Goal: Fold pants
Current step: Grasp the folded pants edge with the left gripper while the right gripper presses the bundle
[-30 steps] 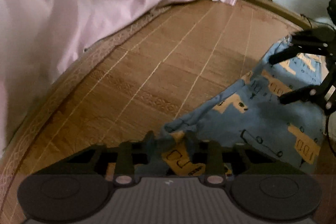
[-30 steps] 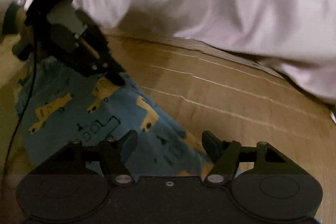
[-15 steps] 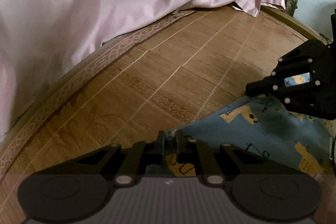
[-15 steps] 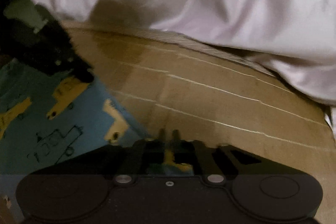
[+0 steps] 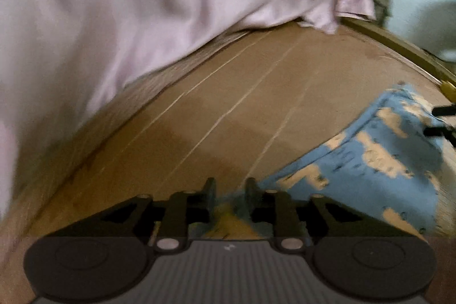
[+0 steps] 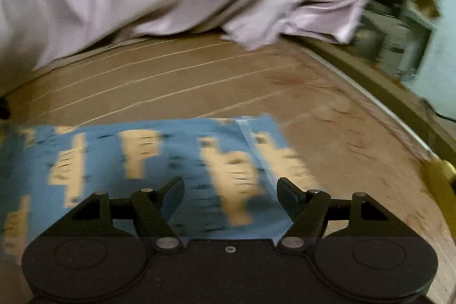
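While my 2 grippers point down at the bed, the pants [image 6: 148, 161] lie flat on the brown woven mat [image 6: 199, 81], a blue pair printed with yellow shapes, spread from the left edge of my right camera's view to about its middle. My right gripper [image 6: 230, 190] hangs over the pants with its jaws wide apart and opening; the cloth shows between the fingers [image 6: 287, 194] from above, but nothing is pinched and the pads touch no fabric that I can see.

In my left camera's view the pants [image 5: 370, 161] stretch away to the right, and one corner of them bunches up between the fingers [image 5: 209, 191] of my left gripper [image 5: 229, 190]. Those jaws are opening too, with a narrow gap; the blur is too strong for me to tell whether the pads press the cloth.

A pale pink sheet [image 5: 128, 4] is heaped along the far side of the mat, well apart from the pants. Both views are smeared.
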`<state>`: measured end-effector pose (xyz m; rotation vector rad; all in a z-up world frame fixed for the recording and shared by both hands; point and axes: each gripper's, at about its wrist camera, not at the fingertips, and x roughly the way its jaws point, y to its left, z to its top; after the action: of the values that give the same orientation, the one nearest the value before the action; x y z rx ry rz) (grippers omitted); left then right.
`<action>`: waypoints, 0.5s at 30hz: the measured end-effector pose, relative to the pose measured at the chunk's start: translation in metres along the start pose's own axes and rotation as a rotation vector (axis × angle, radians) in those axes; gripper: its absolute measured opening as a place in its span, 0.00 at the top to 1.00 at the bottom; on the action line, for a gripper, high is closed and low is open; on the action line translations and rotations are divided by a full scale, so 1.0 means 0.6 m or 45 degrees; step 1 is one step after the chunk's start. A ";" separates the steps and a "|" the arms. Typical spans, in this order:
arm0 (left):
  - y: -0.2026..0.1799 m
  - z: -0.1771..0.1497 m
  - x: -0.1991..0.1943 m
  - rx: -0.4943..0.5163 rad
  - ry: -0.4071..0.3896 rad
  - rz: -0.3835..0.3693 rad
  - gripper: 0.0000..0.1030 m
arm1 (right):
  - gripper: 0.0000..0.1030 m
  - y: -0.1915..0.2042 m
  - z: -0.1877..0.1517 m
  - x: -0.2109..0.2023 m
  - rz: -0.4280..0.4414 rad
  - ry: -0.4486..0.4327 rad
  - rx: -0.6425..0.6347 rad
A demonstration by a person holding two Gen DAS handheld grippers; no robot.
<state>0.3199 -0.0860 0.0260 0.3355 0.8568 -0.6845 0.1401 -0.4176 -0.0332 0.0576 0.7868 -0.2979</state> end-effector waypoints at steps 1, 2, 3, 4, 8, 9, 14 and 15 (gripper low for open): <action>-0.010 0.012 0.000 0.036 -0.008 -0.019 0.58 | 0.24 -0.007 -0.001 0.002 -0.016 -0.021 0.008; -0.022 0.028 0.001 0.068 -0.010 -0.045 0.54 | 0.24 -0.011 -0.003 0.006 -0.038 -0.030 0.028; -0.035 0.046 0.005 0.092 -0.001 -0.083 0.42 | 0.24 -0.013 -0.005 0.012 -0.044 -0.031 0.048; -0.049 0.067 0.013 0.113 0.010 -0.134 0.35 | 0.24 -0.017 -0.007 0.016 -0.038 -0.031 0.066; -0.139 0.153 0.076 0.249 0.051 -0.324 0.34 | 0.23 -0.043 -0.020 0.017 -0.049 -0.027 0.120; -0.167 0.172 0.095 0.280 0.050 -0.378 0.34 | 0.24 -0.053 -0.023 0.017 -0.049 -0.027 0.156; -0.295 0.239 0.189 0.384 0.017 -0.583 0.41 | 0.26 -0.101 -0.030 0.019 -0.013 0.000 0.311; -0.313 0.245 0.207 0.384 0.025 -0.607 0.43 | 0.29 -0.105 -0.031 0.019 0.003 0.000 0.334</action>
<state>0.3358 -0.3545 0.0195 0.4119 0.8599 -1.2627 0.1168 -0.4778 -0.0505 0.3050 0.7438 -0.3974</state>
